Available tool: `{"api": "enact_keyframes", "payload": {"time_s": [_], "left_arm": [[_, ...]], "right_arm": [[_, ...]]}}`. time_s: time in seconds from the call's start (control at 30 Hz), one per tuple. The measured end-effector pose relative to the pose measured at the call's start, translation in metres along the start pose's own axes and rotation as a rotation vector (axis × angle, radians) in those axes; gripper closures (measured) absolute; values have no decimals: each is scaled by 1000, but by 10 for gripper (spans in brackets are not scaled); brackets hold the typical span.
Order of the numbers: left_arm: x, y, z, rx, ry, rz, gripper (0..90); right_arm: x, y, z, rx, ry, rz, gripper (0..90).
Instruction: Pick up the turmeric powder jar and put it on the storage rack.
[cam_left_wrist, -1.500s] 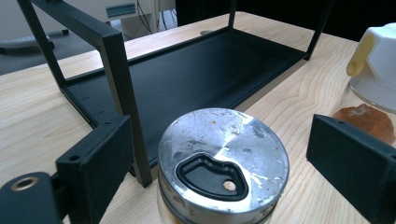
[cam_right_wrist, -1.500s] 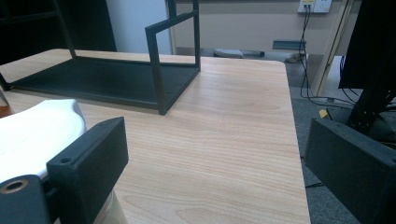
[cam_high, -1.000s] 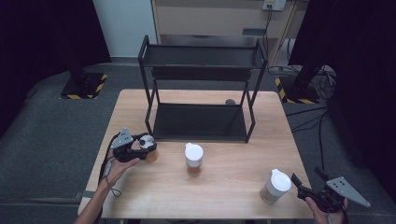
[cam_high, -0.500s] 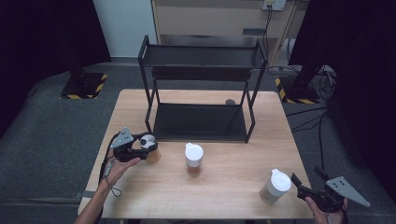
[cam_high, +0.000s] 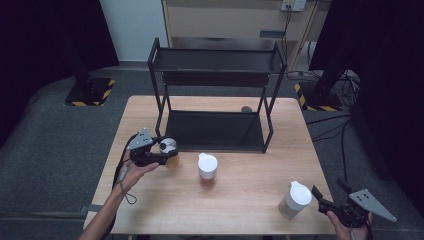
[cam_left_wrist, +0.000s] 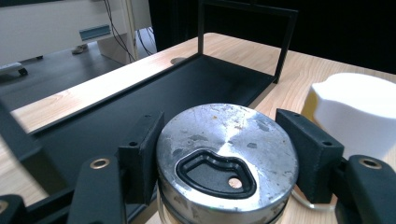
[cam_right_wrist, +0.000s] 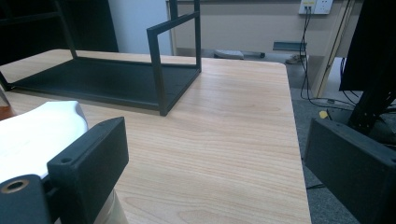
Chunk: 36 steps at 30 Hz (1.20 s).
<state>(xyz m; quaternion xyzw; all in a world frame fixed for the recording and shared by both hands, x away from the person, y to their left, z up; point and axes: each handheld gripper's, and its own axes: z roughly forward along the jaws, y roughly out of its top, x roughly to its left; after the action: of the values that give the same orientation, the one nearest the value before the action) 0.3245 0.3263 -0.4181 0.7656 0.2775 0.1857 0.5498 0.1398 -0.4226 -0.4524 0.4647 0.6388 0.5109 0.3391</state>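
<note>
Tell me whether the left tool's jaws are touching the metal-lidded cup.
Cannot tell. In the left gripper view the left tool has a jaw on each side of the metal-lidded cup, close against its lid, but neither contact nor a gap shows plainly.

Room and surroundings as we found them

We noted a wooden table (cam_high: 250, 200) on grey carpet (cam_high: 55, 145), a black two-tier rack (cam_high: 215, 90) on it, a pale cabinet (cam_high: 225, 22) against the far wall, dark curtains (cam_high: 45, 35) either side, and cables (cam_high: 345, 85) trailing at right.
</note>
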Motion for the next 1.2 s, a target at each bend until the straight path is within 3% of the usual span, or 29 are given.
{"api": "enact_keyframes", "payload": {"time_s": [0.77,1.2], "left_arm": [[7,33,45,2,47,-28,341],[8,39,58,3,124,-47,341]], "right_arm": [[-1,-1,0,0,3,6,64],[-1,-1,0,0,3,7,65]]}}
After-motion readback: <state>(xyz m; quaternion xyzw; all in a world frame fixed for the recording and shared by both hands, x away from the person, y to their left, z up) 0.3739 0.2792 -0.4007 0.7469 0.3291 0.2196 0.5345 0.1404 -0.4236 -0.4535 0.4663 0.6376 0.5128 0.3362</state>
